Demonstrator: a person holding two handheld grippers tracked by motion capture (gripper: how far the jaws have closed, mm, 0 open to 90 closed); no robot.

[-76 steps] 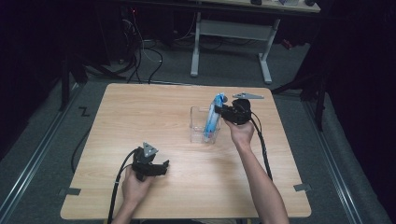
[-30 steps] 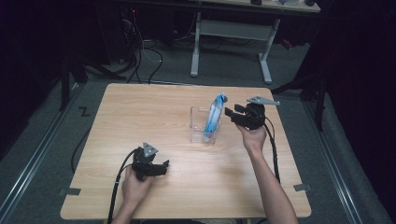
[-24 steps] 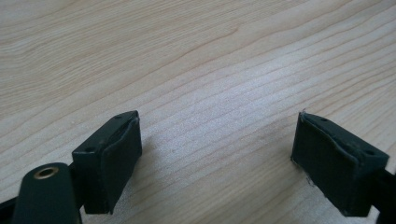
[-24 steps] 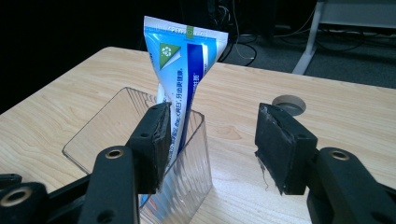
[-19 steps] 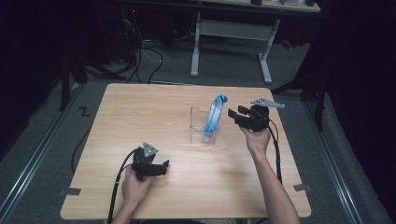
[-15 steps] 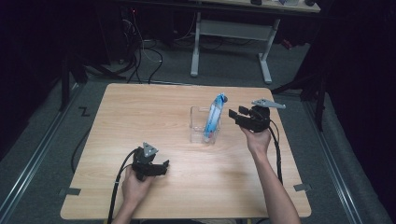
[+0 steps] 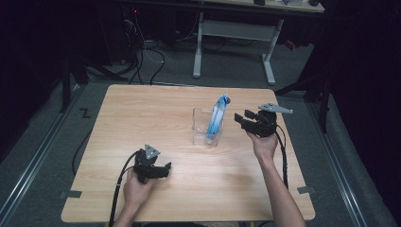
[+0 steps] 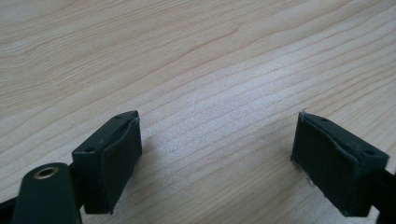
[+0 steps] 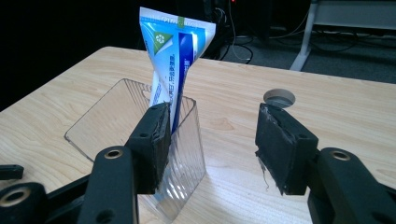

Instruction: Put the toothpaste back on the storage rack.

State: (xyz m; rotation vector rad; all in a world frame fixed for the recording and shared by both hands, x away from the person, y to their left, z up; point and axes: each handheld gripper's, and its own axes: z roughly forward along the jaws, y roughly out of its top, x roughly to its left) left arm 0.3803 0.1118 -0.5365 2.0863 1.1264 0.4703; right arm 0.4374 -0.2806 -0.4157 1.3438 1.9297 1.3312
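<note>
While a blue-and-white tube (image 7: 216,118) stands crimp-end up in a clear ribbed holder (image 7: 204,128) near the middle of the table (image 7: 142,113), the right gripper (image 7: 242,119) is held just to the holder's right, its jaws spread wide and empty. Seen in the right gripper view, the tube (image 9: 173,58) is leaned against the holder's near corner (image 9: 187,140), with its flat printed top well above the rim and its lower end inside; whether a cap is fitted cannot be told.

The tube is judged light and soft, its glossy skin likely slippery and easily dented; a hold across the flat faces of the upper part, above the rim, is thought safest, since a squeeze lower down would be blocked by the plastic wall. The holder is judged light and rigid, and could be tipped or dragged if the tube is pulled sideways rather than lifted straight up.

Well apart, near the table's front edge, the left gripper (image 7: 163,170) is rested low over bare wood, its jaws likewise spread with nothing between the pads (image 8: 116,161). A round hole (image 9: 279,98) is seen in the tabletop beyond the right gripper.
</note>
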